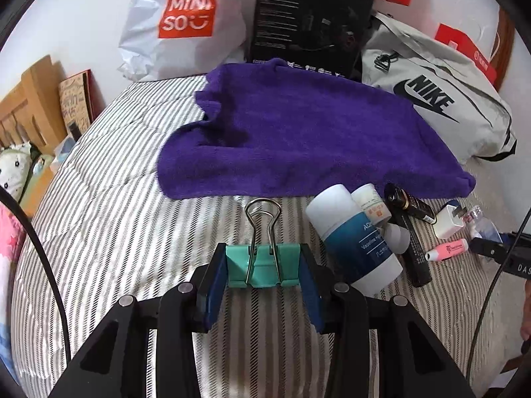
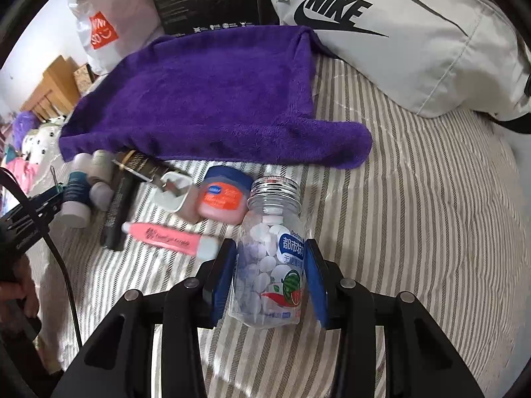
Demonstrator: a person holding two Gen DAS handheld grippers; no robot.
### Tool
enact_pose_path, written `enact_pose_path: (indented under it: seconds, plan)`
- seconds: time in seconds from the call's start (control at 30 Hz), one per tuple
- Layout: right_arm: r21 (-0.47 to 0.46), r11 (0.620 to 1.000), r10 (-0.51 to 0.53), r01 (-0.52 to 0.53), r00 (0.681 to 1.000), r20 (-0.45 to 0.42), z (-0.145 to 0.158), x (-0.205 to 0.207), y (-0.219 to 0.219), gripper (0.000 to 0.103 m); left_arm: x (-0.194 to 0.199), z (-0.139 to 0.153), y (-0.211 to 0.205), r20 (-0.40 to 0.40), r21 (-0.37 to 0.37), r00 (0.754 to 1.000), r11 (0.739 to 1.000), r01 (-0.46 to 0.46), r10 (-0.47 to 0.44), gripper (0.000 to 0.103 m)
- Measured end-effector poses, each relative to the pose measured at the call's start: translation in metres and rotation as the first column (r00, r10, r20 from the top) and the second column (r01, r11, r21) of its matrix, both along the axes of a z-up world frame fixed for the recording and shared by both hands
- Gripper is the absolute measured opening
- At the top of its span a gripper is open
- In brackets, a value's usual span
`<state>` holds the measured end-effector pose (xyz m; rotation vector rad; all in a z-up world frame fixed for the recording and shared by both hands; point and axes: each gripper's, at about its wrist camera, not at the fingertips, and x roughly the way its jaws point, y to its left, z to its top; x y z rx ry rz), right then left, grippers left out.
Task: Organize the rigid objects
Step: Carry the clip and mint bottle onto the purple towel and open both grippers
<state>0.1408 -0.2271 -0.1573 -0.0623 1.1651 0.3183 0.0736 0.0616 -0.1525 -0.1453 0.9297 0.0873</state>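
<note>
Before the purple towel (image 1: 298,132), on the striped bed (image 1: 116,215): left hand-held gripper (image 1: 264,273) clamped on a green binder clip (image 1: 262,265); right hand-held gripper (image 2: 268,278) clamped on a clear candy bottle (image 2: 270,258).

"NIKE" on grey bag (image 1: 431,99)

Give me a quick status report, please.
Left gripper shut on green binder clip. Right gripper shut on mint bottle. Purple towel ahead, unobstructed.
</note>
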Motion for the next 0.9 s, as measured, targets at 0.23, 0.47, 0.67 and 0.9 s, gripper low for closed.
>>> enact_pose_path:
  seconds: [0.23,0.47,0.67,0.9]
  plan:
    - [-0.011,1.000,-0.012,0.012,1.000,0.025,0.013,-0.013,-0.008,0.042,-0.006,0.020,0.010,0.028,-0.007,1.000,1.000,-0.008,0.008,0.039]
    - [0.030,1.000,0.002,-0.004,0.999,0.047,0.031,-0.009,-0.009,0.042,-0.002,0.039,0.017,0.059,-0.035,0.998,0.999,-0.003,0.005,0.039]
    - [0.042,0.999,0.004,-0.007,0.997,0.076,0.045,0.001,-0.004,0.042,0.010,0.058,0.017,0.088,-0.046,0.996,0.999,0.019,-0.015,0.039]
    - [0.059,0.998,0.030,-0.038,0.991,0.133,0.065,0.027,0.009,0.042,0.041,0.069,0.013,0.121,-0.040,0.992,0.998,0.044,-0.039,0.039]
